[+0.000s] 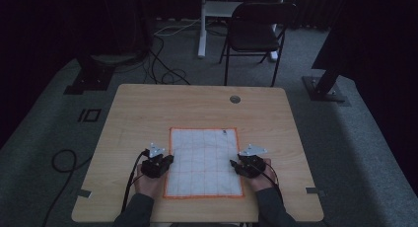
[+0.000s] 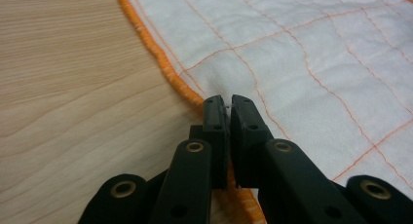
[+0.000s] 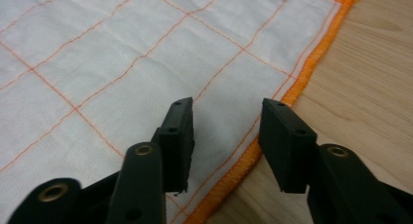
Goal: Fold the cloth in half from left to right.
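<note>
The left claw (image 2: 227, 103) is pinched on the orange-stitched left edge of a white square cloth with orange grid lines (image 1: 204, 160), laid flat on the pale wooden counter (image 1: 148, 108); the right claw (image 3: 226, 119) is held spread astride the opposite edge

We have the high view fixed above the near side, facing forward and down over the whole table (image 1: 148, 103), floor and chair (image 1: 256, 29) beyond. Each gripper view sits low and close, looking along its jaws. All three share the cloth (image 1: 204, 158) (image 2: 302, 63) (image 3: 122, 53): left edge in one, right edge in the other.
</note>
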Demonstrator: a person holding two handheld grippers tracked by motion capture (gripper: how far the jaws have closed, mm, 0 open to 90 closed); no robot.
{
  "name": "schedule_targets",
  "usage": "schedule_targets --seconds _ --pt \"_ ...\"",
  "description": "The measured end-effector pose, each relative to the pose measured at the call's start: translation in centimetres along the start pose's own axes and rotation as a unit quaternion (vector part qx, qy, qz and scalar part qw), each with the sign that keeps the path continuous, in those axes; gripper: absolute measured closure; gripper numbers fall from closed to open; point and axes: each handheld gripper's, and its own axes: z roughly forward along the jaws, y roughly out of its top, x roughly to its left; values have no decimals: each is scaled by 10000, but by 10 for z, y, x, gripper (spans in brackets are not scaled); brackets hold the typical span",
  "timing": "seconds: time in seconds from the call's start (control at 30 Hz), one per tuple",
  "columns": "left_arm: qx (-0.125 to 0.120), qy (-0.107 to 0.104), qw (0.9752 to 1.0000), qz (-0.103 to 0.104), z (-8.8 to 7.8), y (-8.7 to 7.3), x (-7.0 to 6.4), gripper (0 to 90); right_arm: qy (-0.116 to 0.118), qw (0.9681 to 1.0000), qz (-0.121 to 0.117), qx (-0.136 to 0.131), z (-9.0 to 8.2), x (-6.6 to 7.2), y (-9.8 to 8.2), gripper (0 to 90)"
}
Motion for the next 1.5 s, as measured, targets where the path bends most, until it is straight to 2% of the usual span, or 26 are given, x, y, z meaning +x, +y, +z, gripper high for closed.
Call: schedule_targets --seconds 0.13,0.4,0.6,0.7,0.9,1.03,1.3,1.5 --pt "-3 133 9999 -106 -5 -1 8 873 59 9998 -151 -84 -1 4 1 544" --pt "-65 234 9994 -249 -11 -1 18 876 42 9999 -115 -101 -3 2 0 539" --pt "-114 207 9994 -241 -15 0 18 876 30 9999 -92 -113 -4 0 0 539" --pt "-203 82 9994 -257 -19 3 18 876 25 9999 -71 -108 -4 0 0 540" --pt "-412 -233 9989 2 -27 13 12 876 9 9999 -56 -104 -4 -1 0 540" --pt "-413 -391 9982 192 -27 22 5 876 0 9999 -43 -111 -4 -2 0 540" --pt "-452 -702 9948 585 -28 43 -11 877 -9 9999 -17 -107 -5 -4 -1 540" --pt "-448 -841 9929 718 -24 53 -21 878 -13 9999 -18 -109 -5 -4 -1 541"
